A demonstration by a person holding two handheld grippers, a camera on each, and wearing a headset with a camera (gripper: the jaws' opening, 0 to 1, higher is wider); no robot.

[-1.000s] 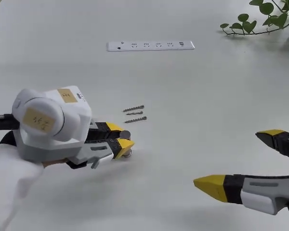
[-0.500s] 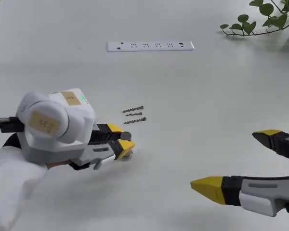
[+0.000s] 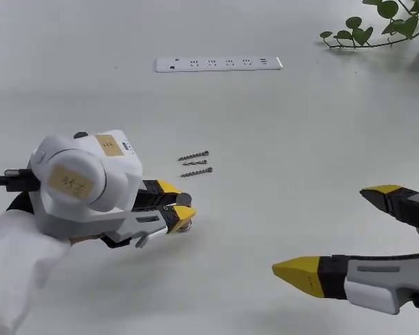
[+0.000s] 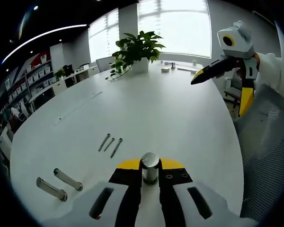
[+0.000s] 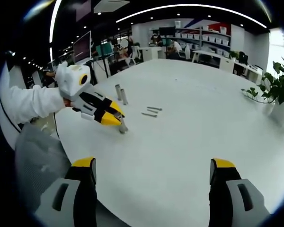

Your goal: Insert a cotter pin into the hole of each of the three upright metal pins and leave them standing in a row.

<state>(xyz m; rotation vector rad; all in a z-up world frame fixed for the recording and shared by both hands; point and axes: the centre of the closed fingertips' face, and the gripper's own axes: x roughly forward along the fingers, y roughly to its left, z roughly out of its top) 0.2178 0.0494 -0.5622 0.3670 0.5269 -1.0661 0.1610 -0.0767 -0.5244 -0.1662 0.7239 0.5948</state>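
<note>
Right gripper [image 3: 318, 229] nearer left gripper [image 3: 184, 199], pin [image 4: 150, 166]

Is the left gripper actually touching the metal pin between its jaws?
Touching. The left gripper view shows the left gripper with its jaws closed against both sides of the metal pin, leaving no gap on either side.

Table [image 3: 300, 125]: white, wide, matte.
Windows [image 4: 173, 28]: large, bright (a plant [image 4: 135, 47] stands before them).
Shelves [image 5: 217, 33]: at the far wall.
Ceiling light strips [image 5: 189, 5]: curved, lit.
</note>
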